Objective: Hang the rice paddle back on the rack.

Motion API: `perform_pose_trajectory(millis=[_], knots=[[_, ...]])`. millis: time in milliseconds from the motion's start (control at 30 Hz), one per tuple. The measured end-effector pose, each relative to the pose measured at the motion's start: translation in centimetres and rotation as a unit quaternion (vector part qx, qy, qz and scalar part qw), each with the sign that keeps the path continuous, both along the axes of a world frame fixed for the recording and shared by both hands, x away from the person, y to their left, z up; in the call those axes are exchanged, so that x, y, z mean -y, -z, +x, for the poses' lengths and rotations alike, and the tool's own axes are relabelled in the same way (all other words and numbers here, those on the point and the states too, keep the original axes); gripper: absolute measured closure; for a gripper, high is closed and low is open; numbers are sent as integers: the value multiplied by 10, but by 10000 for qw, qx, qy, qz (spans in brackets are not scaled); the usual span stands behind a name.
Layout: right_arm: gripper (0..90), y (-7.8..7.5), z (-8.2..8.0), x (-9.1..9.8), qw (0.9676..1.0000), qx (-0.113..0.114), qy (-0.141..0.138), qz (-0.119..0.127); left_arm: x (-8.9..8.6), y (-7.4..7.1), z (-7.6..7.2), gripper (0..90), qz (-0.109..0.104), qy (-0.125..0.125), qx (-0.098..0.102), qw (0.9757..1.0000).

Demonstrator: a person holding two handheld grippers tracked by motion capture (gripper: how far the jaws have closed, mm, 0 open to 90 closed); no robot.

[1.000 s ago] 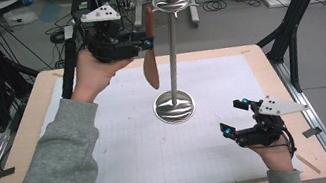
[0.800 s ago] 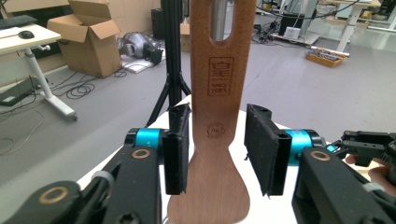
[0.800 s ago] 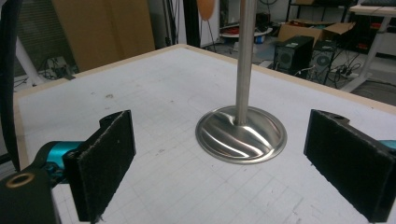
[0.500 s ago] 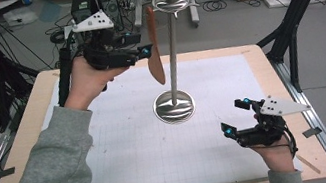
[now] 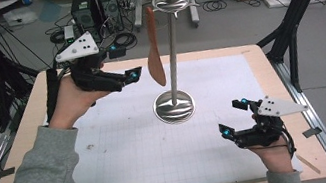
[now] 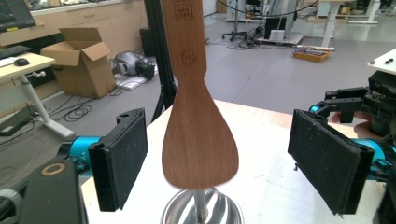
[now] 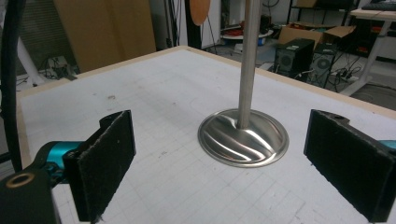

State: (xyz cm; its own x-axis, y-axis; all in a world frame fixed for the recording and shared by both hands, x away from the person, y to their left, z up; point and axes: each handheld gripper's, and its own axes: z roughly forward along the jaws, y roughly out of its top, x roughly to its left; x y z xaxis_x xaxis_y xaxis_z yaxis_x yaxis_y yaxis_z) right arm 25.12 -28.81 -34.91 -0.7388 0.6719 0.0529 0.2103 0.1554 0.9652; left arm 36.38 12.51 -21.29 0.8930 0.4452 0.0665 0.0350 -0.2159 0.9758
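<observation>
A wooden spatula point(image 5: 154, 55) hung from a steel utensil stand point(image 5: 174, 105), just released.

The left gripper point(image 5: 134, 75) had just been opening, its jaws spread wide and clear of the blade between them; the right gripper point(image 5: 225, 133) rested open, empty, near the table's point(image 5: 270, 75) edge.

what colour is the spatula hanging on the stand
Reddish-brown wood; the spatula shows best in the left gripper view.

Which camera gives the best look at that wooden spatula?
The left gripper view: the wooden spatula hangs close and large, its blade between open jaws. The high view shows it whole but small; the right gripper view catches just its tip.
</observation>
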Motion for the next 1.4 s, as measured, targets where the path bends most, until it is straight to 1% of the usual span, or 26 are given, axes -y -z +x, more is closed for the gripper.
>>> perform_pose_trajectory(millis=[67,100,167,200,233,267,300,333,400,500,567,600,700,733,767,900,967,1033,1100,1167,1233,1333,1400], knots=[[77,0,-1,-1,10000,-37,-2,1,-8,6,-4,195,-43,-59,0,10000],[77,0,0,-1,10000,-21,-19,3,-8,6,-4,195,-43,-59,0,10000],[77,-1,-1,-2,10000,-24,-20,-11,-13,10,-6,195,-23,-74,4,10000],[77,-1,0,-3,10000,-15,-38,-13,-15,13,-7,195,-87,-91,-54,9999],[77,-1,0,-3,10000,-15,-38,-13,-18,15,-7,195,-81,-109,-96,9999],[77,0,0,-4,10000,-21,-47,-24,-19,18,-8,195,-99,-145,-180,9997],[77,0,0,-4,10000,-21,-47,-24,-22,21,-8,195,-34,-150,-295,9994],[77,0,1,-5,10000,-16,-55,-37,-25,27,-11,195,64,-208,-349,9992],[77,0,1,-5,10000,-26,-62,-41,-27,29,-12,195,83,-242,-321,9992],[77,1,2,-6,10000,-56,-65,-43,-33,36,-15,195,-3,-318,-325,9990],[77,2,2,-7,9999,-75,-68,-42,-39,41,-17,195,-10,-312,-322,9990],[77,2,2,-7,9999,-64,-69,-56,-43,45,-20,195,-47,-320,-325,9989],[77,2,3,-8,9999,-64,-72,-65,-47,49,-23,197,-87,-296,-327,9990],[77,3,3,-10,9999,-98,-85,-75,-49,51,-24,197,-96,-279,-334,9990],[77,3,3,-10,9999,-98,-85,-75,-51,53,-25,197,-59,-263,-328,9991],[77,3,4,-13,9998,-76,-131,-112,-58,62,-31,196,-47,-313,-337,9989],[77,3,3,-14,9998,-78,-145,-104,-62,66,-34,196,-75,-343,-330,9988],[77,2,3,-14,9998,-81,-143,-102,-65,70,-37,196,-94,-409,-312,9986],[77,2,3,-14,9998,-69,-146,-97,-69,75,-41,199,-137,-474,-227,9985],[77,1,4,-15,9999,-33,-137,-97,-74,81,-46,196,-166,-521,-219,9983],[77,1,4,-15,9998,-63,-144,-92,-76,83,-48,195,-195,-567,-236,9979],[77,1,4,-16,9998,-28,-158,-78,-82,88,-52,187,-239,-667,-219,9972],[77,1,4,-16,9998,-27,-159,-90,-86,91,-55,187,-202,-773,-128,9967]])
